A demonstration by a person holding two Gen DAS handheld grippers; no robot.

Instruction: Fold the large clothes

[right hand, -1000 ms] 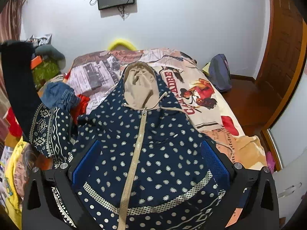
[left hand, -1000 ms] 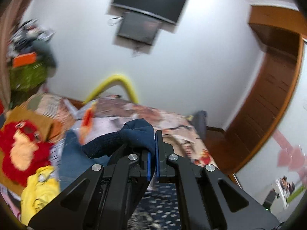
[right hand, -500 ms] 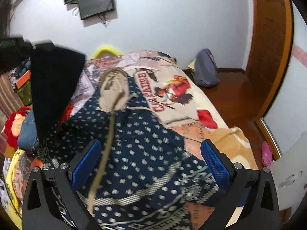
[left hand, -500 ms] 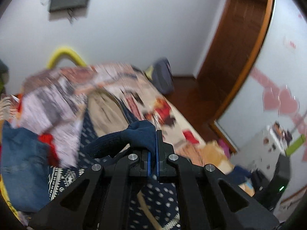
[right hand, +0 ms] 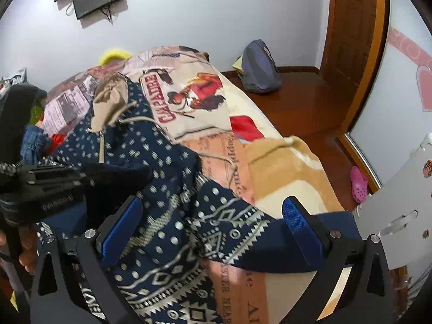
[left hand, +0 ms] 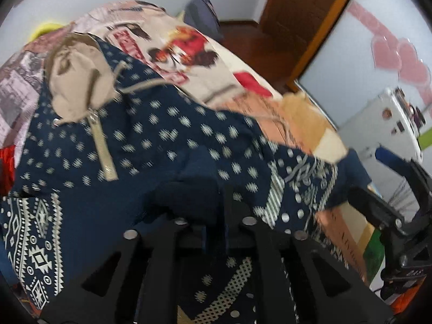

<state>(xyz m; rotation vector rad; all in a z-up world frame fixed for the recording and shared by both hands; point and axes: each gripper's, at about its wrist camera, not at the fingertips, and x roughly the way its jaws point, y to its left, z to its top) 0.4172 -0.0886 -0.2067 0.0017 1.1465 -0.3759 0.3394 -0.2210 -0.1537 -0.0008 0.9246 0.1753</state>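
A navy zip hoodie (left hand: 162, 135) with white dots and a beige hood (left hand: 78, 81) lies front-up on the bed; it also shows in the right wrist view (right hand: 151, 145). My left gripper (left hand: 216, 229) is shut on the hoodie's dark sleeve cuff (left hand: 194, 194) and holds it over the hoodie's chest. The left gripper with the cuff shows at the left of the right wrist view (right hand: 89, 181). My right gripper (right hand: 213, 218) is open and empty above the patterned right sleeve (right hand: 232, 229); it shows at the right edge of the left wrist view (left hand: 391, 202).
The bed has a printed cover (right hand: 194, 100). A pile of clothes (right hand: 37, 140) lies at the bed's left side. A grey backpack (right hand: 259, 67) sits on the wooden floor by the door (right hand: 351, 32). A white cabinet (right hand: 399, 202) stands at the right.
My left gripper has swung down and to the right with the sleeve cuff, from high at the left to over the hoodie's chest. My right gripper has shifted right, still open.
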